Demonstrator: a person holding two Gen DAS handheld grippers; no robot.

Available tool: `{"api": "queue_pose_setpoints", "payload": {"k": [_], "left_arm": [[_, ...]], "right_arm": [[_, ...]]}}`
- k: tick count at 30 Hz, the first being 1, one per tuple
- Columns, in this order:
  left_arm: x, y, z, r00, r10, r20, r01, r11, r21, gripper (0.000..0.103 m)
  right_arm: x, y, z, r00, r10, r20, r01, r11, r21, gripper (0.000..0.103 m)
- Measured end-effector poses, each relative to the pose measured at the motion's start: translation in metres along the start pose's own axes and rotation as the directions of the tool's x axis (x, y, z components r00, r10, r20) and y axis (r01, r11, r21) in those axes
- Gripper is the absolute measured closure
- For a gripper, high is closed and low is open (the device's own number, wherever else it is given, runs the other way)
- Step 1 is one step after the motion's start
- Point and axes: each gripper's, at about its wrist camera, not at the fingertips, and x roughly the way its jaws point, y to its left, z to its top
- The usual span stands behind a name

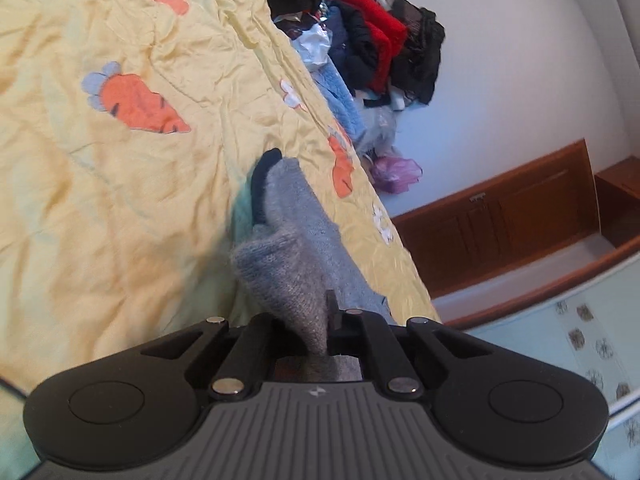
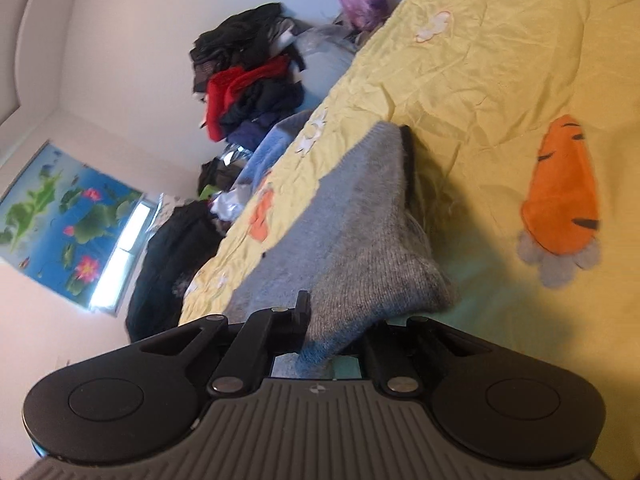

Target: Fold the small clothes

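A: Socks first. Where is the grey sock [image 1: 288, 256] lying?

B: On the bed, over the yellow bedspread [image 1: 120, 200] with the orange carrot patches. In the left wrist view it runs away from the camera, its dark toe [image 1: 262, 184] at the far end, and the near part is raised off the cover.

A: And the left hand-held gripper [image 1: 320, 332]?

B: Clamped on the near end of the sock; knit fabric is bunched between the closed jaws and hangs down behind them.

A: The right hand-held gripper [image 2: 320, 332]?

B: Also pinched tight on the grey sock [image 2: 360, 232]. From that side the fabric spreads wide and flat towards the far edge, with a dark strip along one side. A carrot patch [image 2: 564, 192] sits well off to the right of it on the bedspread [image 2: 500, 60].

A: Anything beyond the bed?

B: A pile of clothes [image 1: 376, 44], black, red and blue, heaped against the pale wall, and a wooden bed frame [image 1: 500, 216] lower right. The right view shows a lotus picture [image 2: 64, 216] on the wall.
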Motion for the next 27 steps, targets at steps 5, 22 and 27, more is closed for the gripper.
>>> {"api": "queue_pose_setpoints", "payload": {"k": [5, 22, 27], "left_arm": [[-0.050, 0.032, -0.036, 0.991, 0.095, -0.096, -0.092, 0.995, 0.027, 0.098], [0.010, -0.030, 0.049, 0.940, 0.299, 0.164, -0.339, 0.772, 0.537, 0.032], [0.097, -0.042, 0.052, 0.943, 0.332, 0.031, -0.285, 0.752, 0.595, 0.032]], "right_arm": [[-0.051, -0.007, -0.045, 0.993, -0.012, -0.116, 0.010, 1.000, -0.024, 0.088], [-0.047, 0.003, 0.051, 0.984, -0.179, -0.011, 0.168, 0.937, -0.305, 0.044], [0.049, -0.002, 0.078, 0.951, -0.298, -0.076, 0.250, 0.894, -0.372, 0.044]]}}
